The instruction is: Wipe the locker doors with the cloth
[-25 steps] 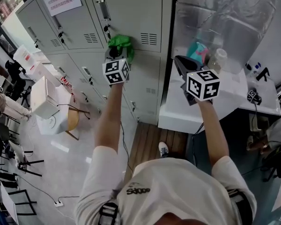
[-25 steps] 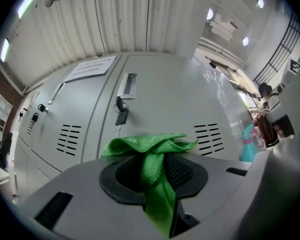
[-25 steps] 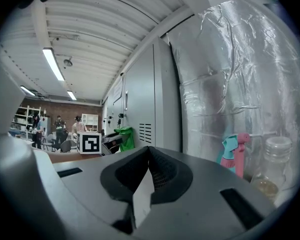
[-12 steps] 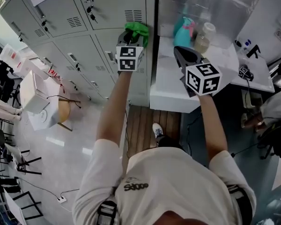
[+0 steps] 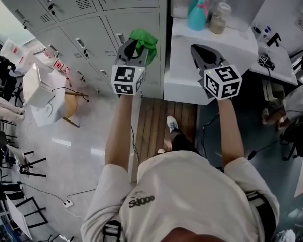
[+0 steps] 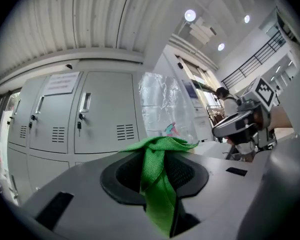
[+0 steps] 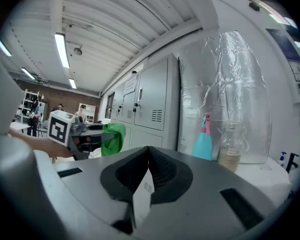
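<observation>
A green cloth (image 5: 144, 39) hangs bunched from my left gripper (image 5: 135, 45), which is shut on it. The cloth is held up before the right end of the grey locker doors (image 5: 136, 21); whether it touches them I cannot tell. In the left gripper view the cloth (image 6: 157, 174) runs down between the jaws, and the lockers (image 6: 97, 119) stand some way behind. My right gripper (image 5: 199, 50) is shut with nothing in it, over the edge of the white table (image 5: 184, 82). The right gripper view shows its jaws closed together (image 7: 149, 151) and the left gripper's cloth (image 7: 114, 138) off to the left.
A teal spray bottle (image 5: 197, 14) and a glass jar (image 5: 218, 19) stand on the white table, against a plastic-wrapped surface (image 7: 235, 84). White boxes (image 5: 40, 84) and chairs (image 5: 10, 160) stand on the floor at left. A wooden strip (image 5: 156, 130) lies below the lockers.
My left gripper has carried the cloth down from beside the upper door's vent to the lower door. The right gripper has stayed shut over the table's edge.
</observation>
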`<move>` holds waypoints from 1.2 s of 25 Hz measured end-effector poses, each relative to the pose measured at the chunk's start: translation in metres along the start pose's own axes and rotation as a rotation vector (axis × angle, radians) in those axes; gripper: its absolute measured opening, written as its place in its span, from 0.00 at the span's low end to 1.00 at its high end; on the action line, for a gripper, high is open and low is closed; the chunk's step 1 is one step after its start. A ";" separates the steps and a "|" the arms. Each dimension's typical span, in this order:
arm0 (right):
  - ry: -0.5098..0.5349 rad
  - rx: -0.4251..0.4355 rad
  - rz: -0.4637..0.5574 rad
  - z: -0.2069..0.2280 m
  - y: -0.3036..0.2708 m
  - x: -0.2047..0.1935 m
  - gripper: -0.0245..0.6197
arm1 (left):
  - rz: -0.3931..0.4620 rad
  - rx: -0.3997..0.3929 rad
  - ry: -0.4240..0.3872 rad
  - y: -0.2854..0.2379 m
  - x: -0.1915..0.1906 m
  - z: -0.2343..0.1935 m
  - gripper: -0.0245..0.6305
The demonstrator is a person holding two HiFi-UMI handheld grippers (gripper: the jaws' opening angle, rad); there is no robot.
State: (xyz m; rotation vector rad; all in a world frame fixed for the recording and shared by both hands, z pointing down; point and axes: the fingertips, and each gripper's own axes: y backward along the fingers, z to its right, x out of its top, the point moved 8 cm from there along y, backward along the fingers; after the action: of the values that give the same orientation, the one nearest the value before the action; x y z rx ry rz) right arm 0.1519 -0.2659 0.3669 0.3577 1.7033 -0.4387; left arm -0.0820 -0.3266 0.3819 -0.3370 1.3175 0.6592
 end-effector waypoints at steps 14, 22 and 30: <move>0.092 0.013 0.010 -0.062 0.064 -0.001 0.05 | -0.069 0.101 -0.024 0.173 0.008 0.023 0.21; 0.112 0.041 -0.005 -0.078 0.077 -0.007 0.05 | -0.092 0.130 -0.064 0.197 0.016 0.036 0.21; 0.120 0.073 -0.007 -0.088 0.077 -0.009 0.05 | -0.090 0.114 -0.079 0.196 0.025 0.042 0.21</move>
State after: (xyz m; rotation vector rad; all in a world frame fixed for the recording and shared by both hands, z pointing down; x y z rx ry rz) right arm 0.1133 -0.1565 0.3823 0.4383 1.8084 -0.4935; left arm -0.1674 -0.1440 0.3946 -0.2733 1.2510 0.5152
